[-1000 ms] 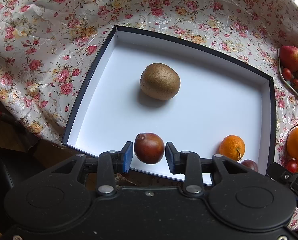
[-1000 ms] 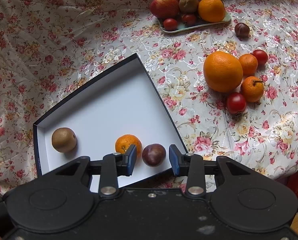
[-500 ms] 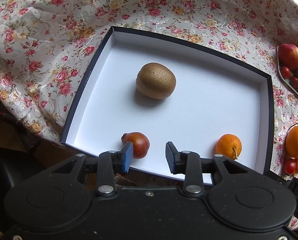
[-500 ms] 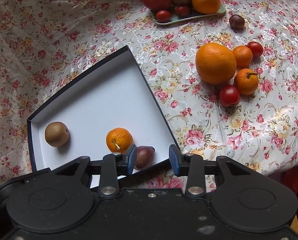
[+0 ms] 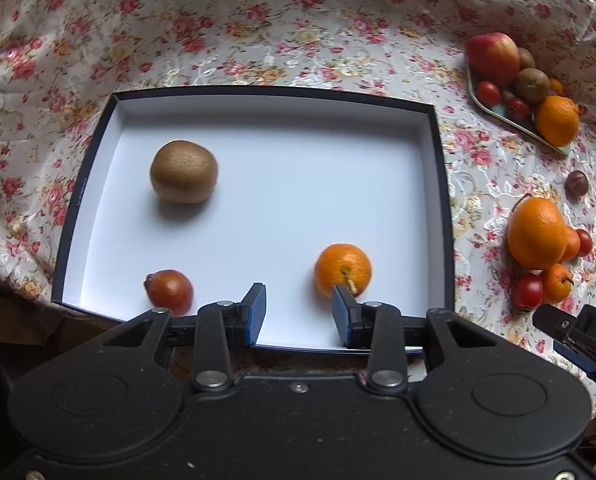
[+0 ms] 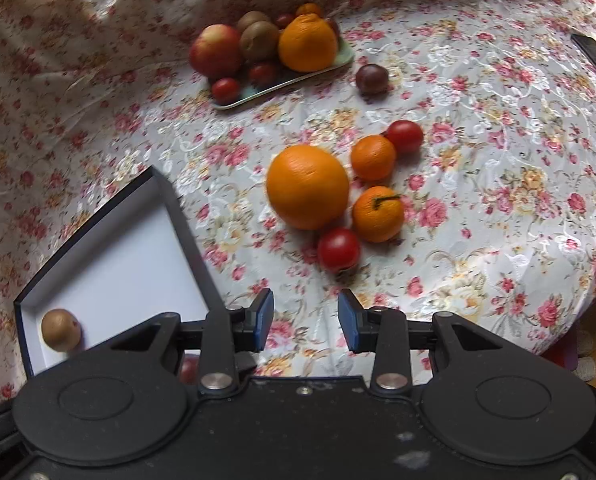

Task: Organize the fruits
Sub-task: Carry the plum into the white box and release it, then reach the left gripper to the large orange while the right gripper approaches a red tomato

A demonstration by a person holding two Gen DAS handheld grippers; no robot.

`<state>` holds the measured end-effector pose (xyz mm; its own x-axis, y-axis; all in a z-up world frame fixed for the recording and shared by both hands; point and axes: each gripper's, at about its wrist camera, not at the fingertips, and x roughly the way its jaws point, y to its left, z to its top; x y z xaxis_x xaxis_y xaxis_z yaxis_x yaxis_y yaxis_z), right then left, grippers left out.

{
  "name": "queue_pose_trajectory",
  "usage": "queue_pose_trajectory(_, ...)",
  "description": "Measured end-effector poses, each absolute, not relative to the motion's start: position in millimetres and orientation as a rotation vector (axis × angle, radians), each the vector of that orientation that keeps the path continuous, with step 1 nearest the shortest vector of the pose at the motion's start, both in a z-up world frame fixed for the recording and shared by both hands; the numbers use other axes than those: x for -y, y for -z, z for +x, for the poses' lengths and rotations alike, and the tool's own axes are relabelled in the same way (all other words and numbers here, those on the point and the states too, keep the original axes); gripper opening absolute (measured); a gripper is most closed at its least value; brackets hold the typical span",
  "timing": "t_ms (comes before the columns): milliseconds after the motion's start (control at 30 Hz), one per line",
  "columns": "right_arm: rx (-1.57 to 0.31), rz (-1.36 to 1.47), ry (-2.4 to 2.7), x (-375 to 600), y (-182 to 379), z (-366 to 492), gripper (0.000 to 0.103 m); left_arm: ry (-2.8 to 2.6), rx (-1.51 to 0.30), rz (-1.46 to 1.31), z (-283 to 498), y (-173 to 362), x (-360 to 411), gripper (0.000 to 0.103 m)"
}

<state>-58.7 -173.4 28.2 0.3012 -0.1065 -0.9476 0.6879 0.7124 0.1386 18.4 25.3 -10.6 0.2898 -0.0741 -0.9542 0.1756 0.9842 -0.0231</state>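
Both of your tools are empty, so treat this as the reach for the next fruit. Your right gripper (image 6: 305,322) has its jaws parted wide with nothing between them, and just ahead of it, a little to the right, lies a red tomato (image 6: 339,249) touching the large orange (image 6: 308,186); a stemmed mandarin (image 6: 378,213) sits just beyond on the right. Go for the tomato first: bring one pad in on either side of it, come in low, and close gently, since it looks soft and round and would likely roll into the orange if nudged. Your left gripper (image 5: 298,314) is equally open and holds nothing; it hangs over the near rim of the box (image 5: 442,200), where a kiwi (image 5: 184,177) lies ahead to the left, a reddish fruit (image 5: 170,291) near left, and a small mandarin (image 5: 343,269) just beyond its right finger. The right view is somewhat blurred, so confirm the tomato's edges before closing.
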Motion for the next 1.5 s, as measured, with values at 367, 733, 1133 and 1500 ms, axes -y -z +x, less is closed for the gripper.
queue_pose_trajectory(367,-1.191,0.697,0.694,234.2,-23.8,-79.7,0.039,0.274,-1.254,0.148,0.7,1.9,35.0,0.045)
queue_pose_trajectory(733,-1.215,0.792,0.747,266.9,-21.4,-83.7,0.039,0.324,-1.294,0.133,0.0,3.2,59.6,0.045)
queue_pose_trajectory(1133,-1.214,0.818,0.784,294.9,-16.9,-72.7,0.039,0.382,-1.307,0.149,13.7,7.1,94.9,0.045)
queue_pose_trajectory(1500,-1.214,0.852,0.812,325.2,-11.8,-57.3,0.039,0.492,-1.302,0.173,27.3,8.0,139.9,0.045)
